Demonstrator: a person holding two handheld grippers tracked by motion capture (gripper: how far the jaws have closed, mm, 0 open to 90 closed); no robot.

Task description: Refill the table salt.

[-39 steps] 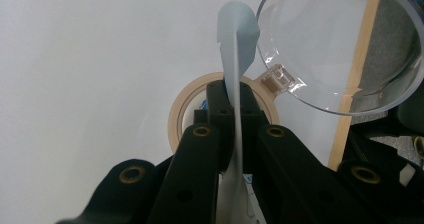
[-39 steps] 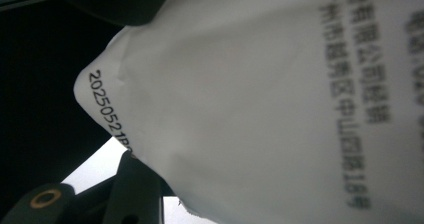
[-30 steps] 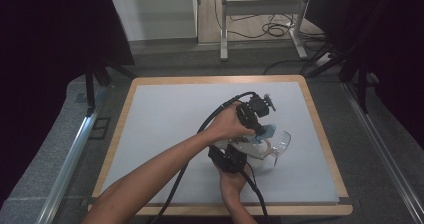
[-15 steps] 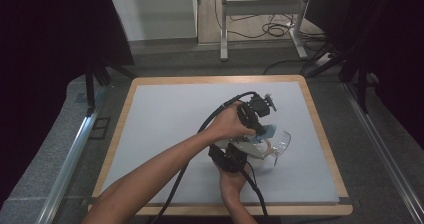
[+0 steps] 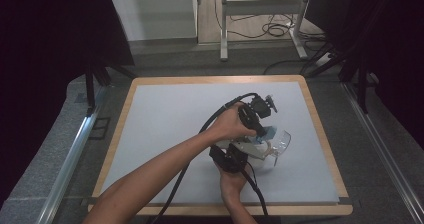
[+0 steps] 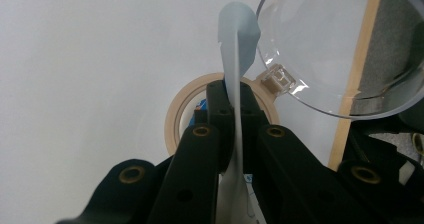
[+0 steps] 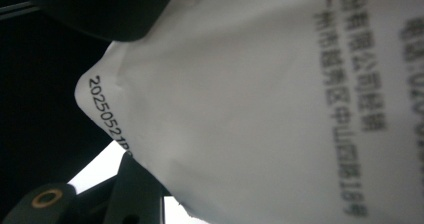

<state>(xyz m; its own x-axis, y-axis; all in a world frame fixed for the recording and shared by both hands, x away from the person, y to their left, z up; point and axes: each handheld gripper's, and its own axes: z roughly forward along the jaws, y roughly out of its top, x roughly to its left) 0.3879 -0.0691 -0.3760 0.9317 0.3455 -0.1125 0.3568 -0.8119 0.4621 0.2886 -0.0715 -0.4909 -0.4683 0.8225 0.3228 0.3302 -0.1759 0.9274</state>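
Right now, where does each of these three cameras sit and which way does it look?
High view: above the table, looking forward and down; both forearms show.
Left gripper view: on the left gripper, looking along its fingers, shut on a pale blue strip.
Right gripper view: on the right gripper, facing a printed white packet.
Shared: the clear plastic lid.

Bowl [image 5: 272, 146] right of both tools

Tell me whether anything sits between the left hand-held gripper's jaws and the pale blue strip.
Nothing visible does. The left hand-held gripper is already shut on the pale blue strip, its pads pressed straight onto it. The clear plastic lid lies beside the strip, and the tape roll lies behind the jaws.
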